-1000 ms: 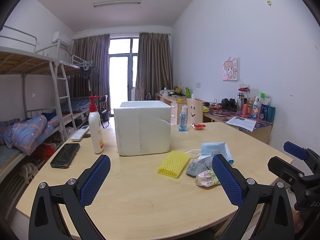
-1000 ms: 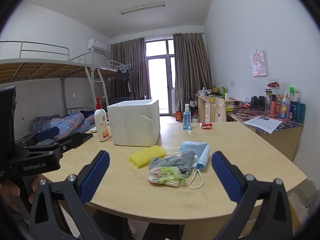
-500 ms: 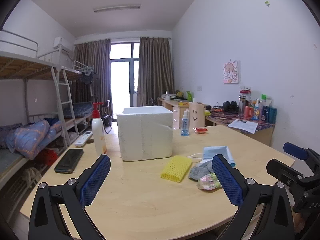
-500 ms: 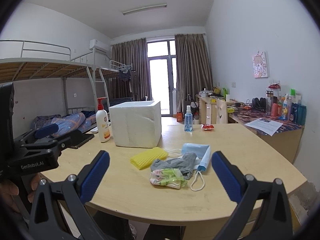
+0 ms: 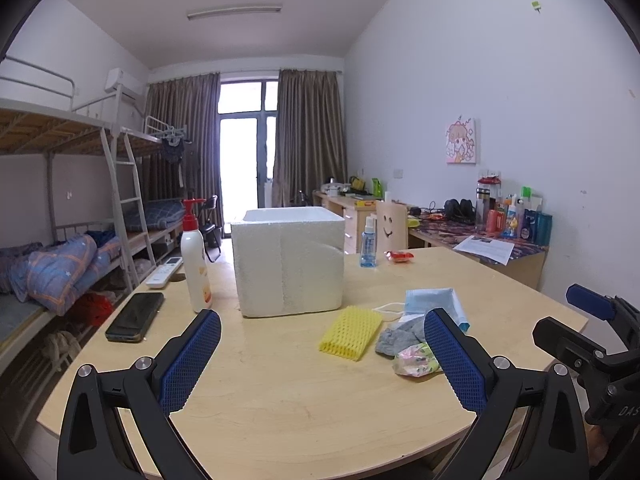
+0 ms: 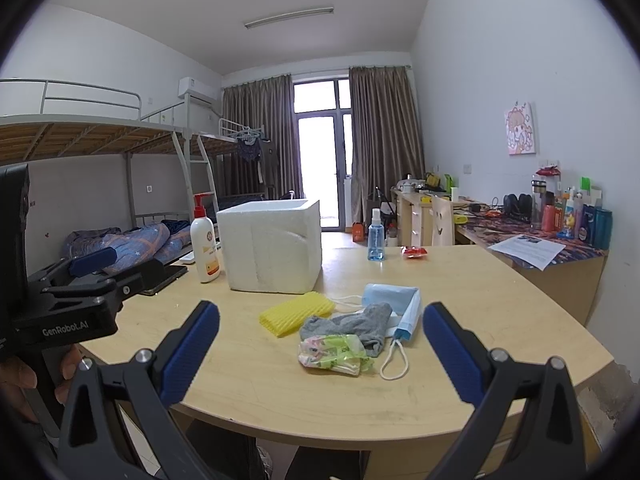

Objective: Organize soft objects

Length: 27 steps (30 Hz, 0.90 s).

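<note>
Both tongs, left tongs (image 5: 322,354) and right tongs (image 6: 321,346), hang spread and empty at the worktop's (image 6: 480,304) near edge. Nearest the right tongs lies the crinkly packet (image 6: 334,354), touching the grey sock (image 6: 352,324), yellow mesh sleeve (image 6: 294,313) and blue mask (image 6: 394,300) beyond it. Farther stands the foam box (image 6: 274,246); probably best to pinch one item at its middle, low and gently.

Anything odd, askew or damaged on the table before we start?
Only the soft things are untidy: the grey sock lies crumpled over the blue face mask, with the plastic packet against it and the yellow foam net beside. The foam box has a dented side. Nothing spilled.
</note>
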Motion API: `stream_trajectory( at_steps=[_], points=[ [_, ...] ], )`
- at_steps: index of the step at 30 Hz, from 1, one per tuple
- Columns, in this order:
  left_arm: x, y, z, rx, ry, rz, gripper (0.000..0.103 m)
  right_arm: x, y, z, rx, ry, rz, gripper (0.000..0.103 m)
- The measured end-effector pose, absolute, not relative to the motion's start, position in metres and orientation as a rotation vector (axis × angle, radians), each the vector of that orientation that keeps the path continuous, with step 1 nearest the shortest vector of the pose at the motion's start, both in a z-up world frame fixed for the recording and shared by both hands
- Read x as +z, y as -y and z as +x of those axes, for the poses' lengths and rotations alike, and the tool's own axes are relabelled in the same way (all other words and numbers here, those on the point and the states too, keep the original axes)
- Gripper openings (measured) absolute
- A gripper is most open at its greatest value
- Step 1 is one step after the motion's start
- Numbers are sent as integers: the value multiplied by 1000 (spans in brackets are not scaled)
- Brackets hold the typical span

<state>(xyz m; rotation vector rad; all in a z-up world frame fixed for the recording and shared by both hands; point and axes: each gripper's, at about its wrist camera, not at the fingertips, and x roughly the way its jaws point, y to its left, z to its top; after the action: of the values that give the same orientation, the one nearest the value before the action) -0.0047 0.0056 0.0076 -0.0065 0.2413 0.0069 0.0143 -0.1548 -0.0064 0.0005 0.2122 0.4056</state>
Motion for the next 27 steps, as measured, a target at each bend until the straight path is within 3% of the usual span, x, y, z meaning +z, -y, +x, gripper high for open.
stream_trajectory(
  at_steps=[27],
  points=[
    [3,-8,12,-6,-271,3,102,-6,157,25,405,-224,5,103]
  ],
)
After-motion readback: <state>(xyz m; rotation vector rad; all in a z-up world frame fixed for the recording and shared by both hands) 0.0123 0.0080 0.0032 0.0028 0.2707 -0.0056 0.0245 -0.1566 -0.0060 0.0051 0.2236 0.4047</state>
